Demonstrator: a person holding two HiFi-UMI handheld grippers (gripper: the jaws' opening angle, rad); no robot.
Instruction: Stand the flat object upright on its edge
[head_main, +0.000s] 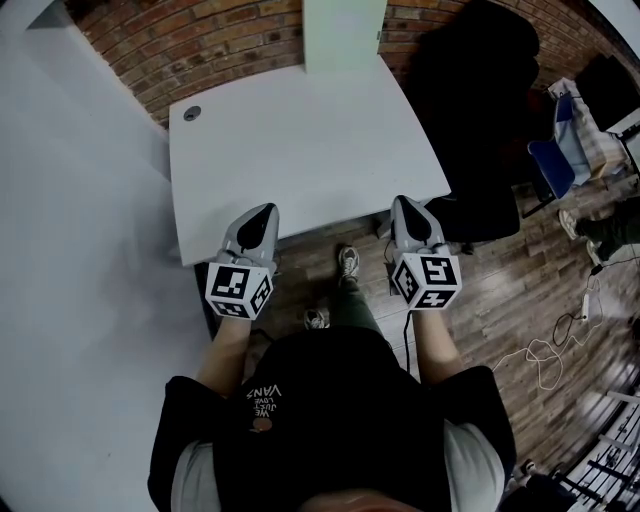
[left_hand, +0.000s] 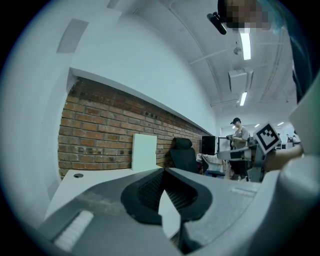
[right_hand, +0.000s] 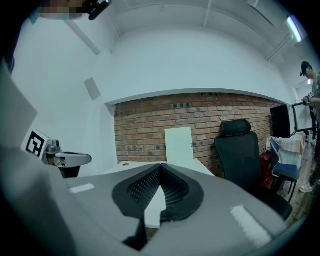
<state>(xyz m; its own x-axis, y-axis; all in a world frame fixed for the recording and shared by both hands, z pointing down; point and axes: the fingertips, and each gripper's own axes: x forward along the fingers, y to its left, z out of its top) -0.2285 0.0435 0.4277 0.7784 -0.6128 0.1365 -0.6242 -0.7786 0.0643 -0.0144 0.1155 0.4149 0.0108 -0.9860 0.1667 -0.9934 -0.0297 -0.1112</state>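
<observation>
Your left gripper (head_main: 269, 209) and right gripper (head_main: 403, 201) sit closed and empty at the bench (head_main: 300, 150) edge; the white panel (head_main: 345, 35) stands upright opposite.

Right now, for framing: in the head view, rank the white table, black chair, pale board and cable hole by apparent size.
Largest first:
white table
black chair (dark, outline unsure)
pale board, cropped by the frame's top
cable hole

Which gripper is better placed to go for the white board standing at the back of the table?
Right, marginally: the white board stands right of the table's middle, nearer the right gripper. Both are shut and empty at the near edge.
</observation>
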